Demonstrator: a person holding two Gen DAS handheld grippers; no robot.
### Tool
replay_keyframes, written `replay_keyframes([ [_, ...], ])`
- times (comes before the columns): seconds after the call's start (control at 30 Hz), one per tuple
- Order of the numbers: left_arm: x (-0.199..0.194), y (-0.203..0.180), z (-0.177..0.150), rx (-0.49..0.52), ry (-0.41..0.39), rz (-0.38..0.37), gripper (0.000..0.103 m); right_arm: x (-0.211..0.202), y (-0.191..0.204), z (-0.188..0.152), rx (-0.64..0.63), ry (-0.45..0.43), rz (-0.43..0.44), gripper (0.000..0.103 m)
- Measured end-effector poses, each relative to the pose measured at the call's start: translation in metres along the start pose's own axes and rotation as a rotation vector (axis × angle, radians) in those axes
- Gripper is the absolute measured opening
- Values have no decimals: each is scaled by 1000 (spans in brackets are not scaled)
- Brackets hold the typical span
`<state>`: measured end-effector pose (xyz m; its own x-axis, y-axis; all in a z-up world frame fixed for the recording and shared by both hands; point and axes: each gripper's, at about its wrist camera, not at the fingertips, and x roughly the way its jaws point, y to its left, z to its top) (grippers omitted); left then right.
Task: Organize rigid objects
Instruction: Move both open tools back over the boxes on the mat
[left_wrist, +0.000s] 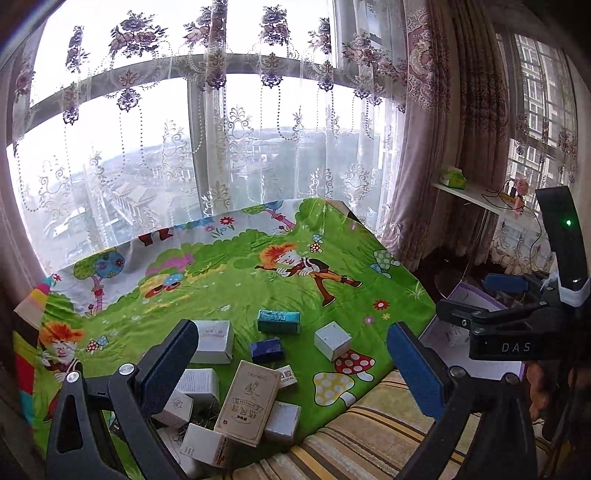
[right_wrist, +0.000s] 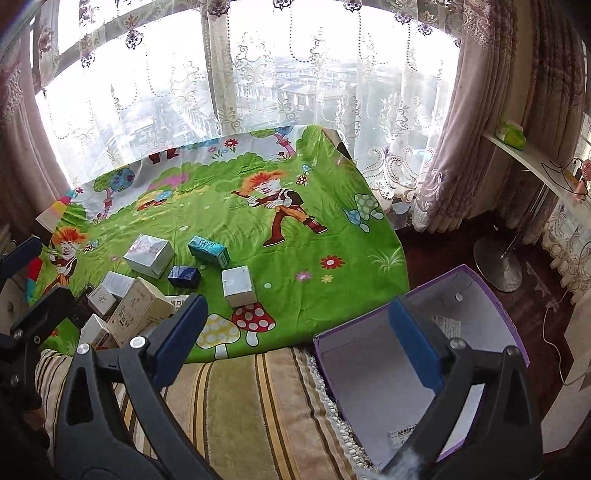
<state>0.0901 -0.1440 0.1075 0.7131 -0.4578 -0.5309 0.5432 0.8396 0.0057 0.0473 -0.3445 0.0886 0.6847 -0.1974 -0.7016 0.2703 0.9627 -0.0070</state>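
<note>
Your left gripper (left_wrist: 291, 369) hangs spread and empty above the heaped small cartons (left_wrist: 229, 398); your right gripper (right_wrist: 295, 339), likewise spread, hovers nearer the purple box (right_wrist: 369, 384), near right.

Your right tongs (right_wrist: 295, 341) gape empty over the striped rug (right_wrist: 258, 406); purple box (right_wrist: 491, 295) at right, small boxes (right_wrist: 147, 295) clustered on the green cloth (right_wrist: 314, 295).
</note>
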Motion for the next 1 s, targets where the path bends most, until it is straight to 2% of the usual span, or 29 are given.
replay_keyframes([
  [0.17,6,33,-3,8,-43,122,103,17,14,-4,-29,13,49,100],
  [0.3,13,67,-11,-40,-11,168,103,32,19,-4,4,43,101,100],
  [0.4,18,94,-20,-102,20,191,103,41,27,-5,-9,61,105,100],
  [0.57,26,138,-41,-224,81,183,103,61,43,-6,-68,114,99,100],
  [0.8,33,192,-70,-379,146,160,100,91,63,-13,-130,214,141,100],
  [1.0,44,218,-94,-427,234,154,94,109,71,-10,-167,254,148,100],
])
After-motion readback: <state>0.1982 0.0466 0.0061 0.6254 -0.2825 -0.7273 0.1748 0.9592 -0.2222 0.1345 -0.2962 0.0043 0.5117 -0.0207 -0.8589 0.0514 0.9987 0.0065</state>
